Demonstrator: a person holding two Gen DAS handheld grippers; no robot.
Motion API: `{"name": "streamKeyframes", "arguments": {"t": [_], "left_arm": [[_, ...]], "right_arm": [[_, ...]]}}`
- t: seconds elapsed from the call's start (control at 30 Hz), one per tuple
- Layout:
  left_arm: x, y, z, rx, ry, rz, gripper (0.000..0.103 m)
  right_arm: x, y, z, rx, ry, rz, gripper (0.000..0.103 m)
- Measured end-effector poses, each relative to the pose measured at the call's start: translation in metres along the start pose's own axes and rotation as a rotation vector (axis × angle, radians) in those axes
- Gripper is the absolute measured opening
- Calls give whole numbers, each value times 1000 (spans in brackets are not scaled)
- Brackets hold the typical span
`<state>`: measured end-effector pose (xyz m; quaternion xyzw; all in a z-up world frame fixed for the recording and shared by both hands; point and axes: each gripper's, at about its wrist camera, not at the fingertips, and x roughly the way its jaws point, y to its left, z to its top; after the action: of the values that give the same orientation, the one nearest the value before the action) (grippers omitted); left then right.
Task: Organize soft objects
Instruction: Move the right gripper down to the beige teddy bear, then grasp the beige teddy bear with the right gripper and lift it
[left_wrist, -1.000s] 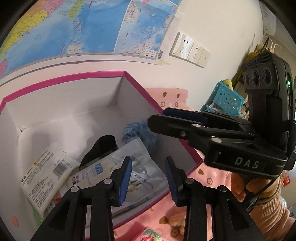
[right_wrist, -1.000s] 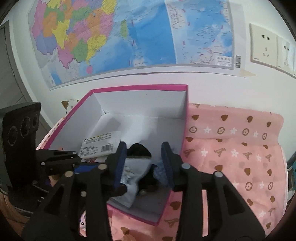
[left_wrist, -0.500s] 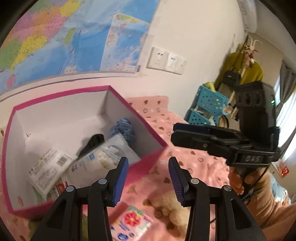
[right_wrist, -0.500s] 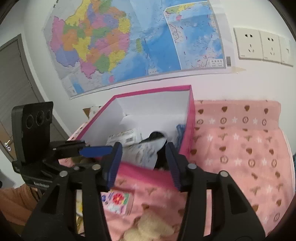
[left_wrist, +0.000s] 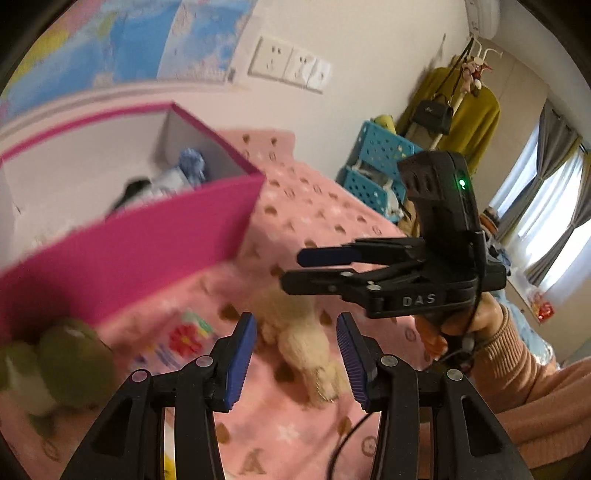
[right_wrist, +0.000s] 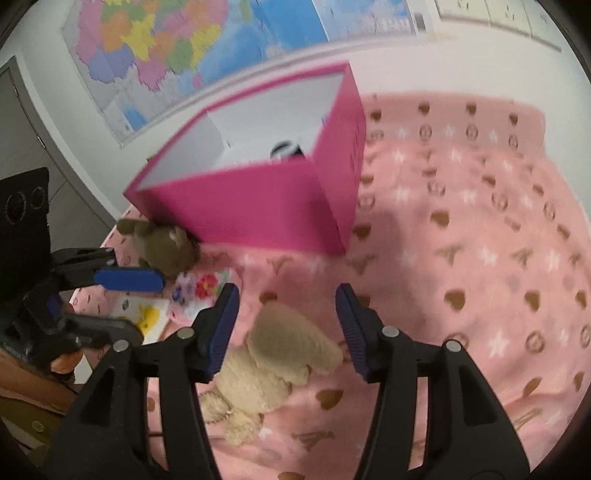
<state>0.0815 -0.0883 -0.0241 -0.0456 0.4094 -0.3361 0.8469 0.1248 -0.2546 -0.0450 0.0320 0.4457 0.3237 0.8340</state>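
Note:
A cream plush toy (right_wrist: 273, 363) lies on the pink blanket (right_wrist: 461, 229), right under my open, empty right gripper (right_wrist: 286, 325); it also shows in the left wrist view (left_wrist: 306, 332). My left gripper (left_wrist: 295, 354) is open and empty just above the toy. The right gripper (left_wrist: 325, 266) hovers ahead of it. An olive plush (right_wrist: 162, 245) leans on the pink box (right_wrist: 251, 199), which holds a dark item, a packet and a blue fluffy thing (left_wrist: 192, 168). A flowered packet (right_wrist: 195, 291) lies in front of the box.
A white card with yellow print (right_wrist: 144, 315) lies by the left gripper (right_wrist: 110, 295). Blue crates (left_wrist: 373, 166) and a coat rack with a yellow coat (left_wrist: 465, 107) stand beyond the bed. A wall map (right_wrist: 207, 40) hangs behind the box.
Both grippers have pulled back out of the box and come down toward the blanket. They now hover over the cream plush, still open.

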Motion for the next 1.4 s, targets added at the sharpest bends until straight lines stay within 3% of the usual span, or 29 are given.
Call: {"name": "streamKeyframes", "arguments": {"t": [0.23, 0.57, 0.7, 0.83, 1.07, 1.4], "left_arm": [[28, 2, -14, -59, 86, -40, 46], [57, 10, -22, -114, 157, -46, 45], [65, 8, -24, -127, 180, -47, 44], [69, 9, -20, -145, 182, -51, 37], [66, 6, -17, -139, 163, -62, 30], [16, -5, 6, -57, 32, -38, 30]], "right_arm": [[15, 1, -9, -23, 46, -4, 63], [26, 3, -16, -66, 71, -11, 62], [28, 1, -17, -67, 67, -16, 56], [25, 4, -18, -81, 56, -21, 49], [11, 6, -17, -72, 12, -36, 47], [-26, 32, 13, -139, -105, -39, 47]]}}
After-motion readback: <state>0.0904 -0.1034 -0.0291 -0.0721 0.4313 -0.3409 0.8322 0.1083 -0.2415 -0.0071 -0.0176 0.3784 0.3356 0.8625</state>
